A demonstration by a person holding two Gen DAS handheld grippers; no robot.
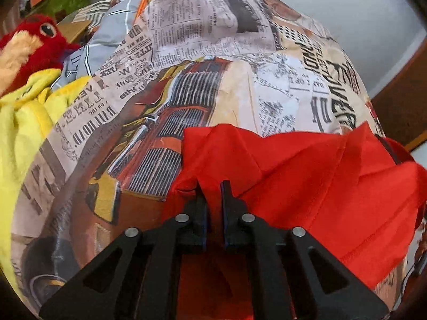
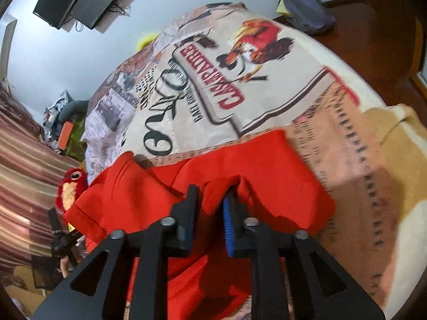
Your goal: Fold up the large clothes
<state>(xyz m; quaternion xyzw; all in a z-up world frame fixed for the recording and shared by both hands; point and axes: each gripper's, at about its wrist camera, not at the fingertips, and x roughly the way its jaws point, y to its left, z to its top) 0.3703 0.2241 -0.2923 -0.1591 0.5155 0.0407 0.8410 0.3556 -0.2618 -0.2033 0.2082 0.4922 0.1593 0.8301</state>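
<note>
A red garment (image 1: 307,181) lies bunched on a bed covered by a newspaper-print spread (image 1: 186,93). My left gripper (image 1: 213,186) points down at the garment's left edge. Its jaws stand a narrow gap apart, with a raised fold of red cloth between them and blue pad edges showing. In the right wrist view the same red garment (image 2: 240,154) spreads across the printed spread (image 2: 267,85). My right gripper (image 2: 210,189) is open over it. A hump of red cloth sits between its fingers, and the blue pad (image 2: 228,226) on the right finger is bare.
A red plush toy (image 1: 29,42) (image 2: 70,186), yellow cloth (image 1: 24,133) and a grey striped cloth (image 1: 106,34) lie at one end of the bed. A tan blanket (image 2: 395,160) lies at the right. A screen (image 2: 80,0) hangs on the wall, and a purple-grey bag (image 2: 307,5) sits on the wooden floor.
</note>
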